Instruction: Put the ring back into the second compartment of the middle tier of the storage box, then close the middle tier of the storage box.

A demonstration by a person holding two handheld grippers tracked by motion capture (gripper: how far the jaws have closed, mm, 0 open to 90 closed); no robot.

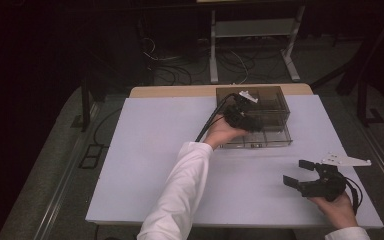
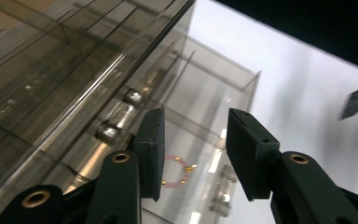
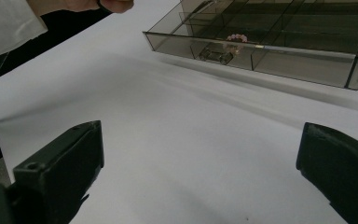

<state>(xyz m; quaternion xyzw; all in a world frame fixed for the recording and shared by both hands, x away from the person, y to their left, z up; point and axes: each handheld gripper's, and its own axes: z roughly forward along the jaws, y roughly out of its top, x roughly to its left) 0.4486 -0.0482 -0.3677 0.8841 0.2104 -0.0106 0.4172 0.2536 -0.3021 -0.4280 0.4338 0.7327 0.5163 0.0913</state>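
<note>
Right below the left gripper (image 2: 193, 154), jaws partly apart and gripping nothing, sits the pink bracelet (image 2: 177, 173) in the clear drawer (image 2: 233, 88). Right gripper (image 1: 300, 172), wide open, is well away.

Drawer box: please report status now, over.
Left gripper open over the drawer box, pink bracelet below. Right gripper open, idle on the table. Nothing blocking.

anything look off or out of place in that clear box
Nothing stands out. The smoky clear box sits flat on the white table, a small pink bracelet lying in one compartment below the left hand-held gripper, whose jaws stand apart.
</note>
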